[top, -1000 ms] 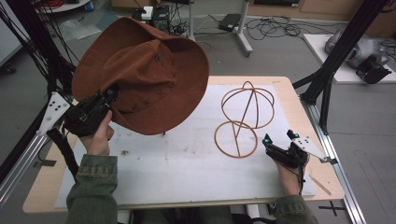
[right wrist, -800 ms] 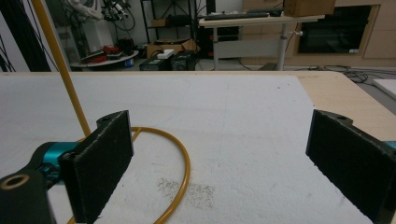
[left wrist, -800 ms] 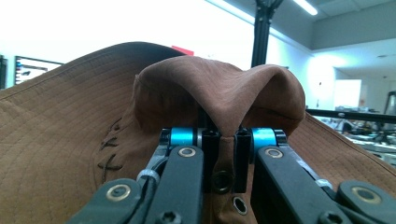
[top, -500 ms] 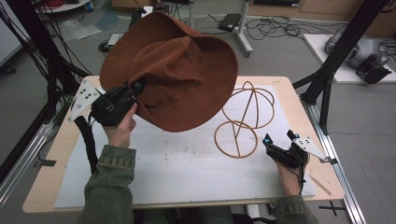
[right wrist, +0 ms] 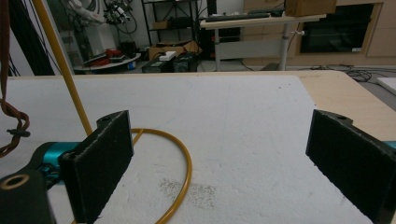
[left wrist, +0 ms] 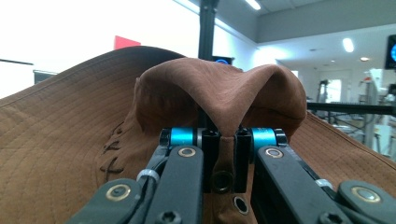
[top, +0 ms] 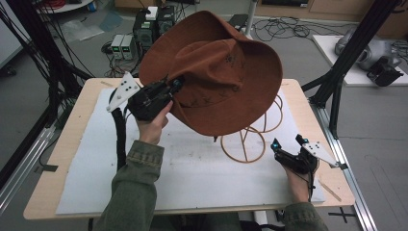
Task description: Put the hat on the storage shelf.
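A brown wide-brimmed hat (top: 221, 72) hangs in the air above the table, tilted, its brim over the top of a yellow wire hat stand (top: 243, 144). My left gripper (top: 175, 86) is shut on the hat. In the left gripper view its jaws (left wrist: 223, 140) pinch a fold of the hat's crown (left wrist: 224, 88). My right gripper (top: 286, 141) rests on the white sheet to the right of the stand's base ring, open with nothing between its pads (right wrist: 219, 158). The ring (right wrist: 184, 158) and one upright rod (right wrist: 60, 60) lie just left of its jaws. The hat's cord (right wrist: 9, 116) dangles at the far left.
A white sheet (top: 192, 178) covers most of the wooden table (top: 77, 110). Black frame posts (top: 337, 82) stand at the table's left and right sides. Electronics and cables lie on the floor beyond the far edge.
My left gripper has carried the hat to the right and slightly up, from the table's left side to above the wire stand. The right gripper has stayed put.
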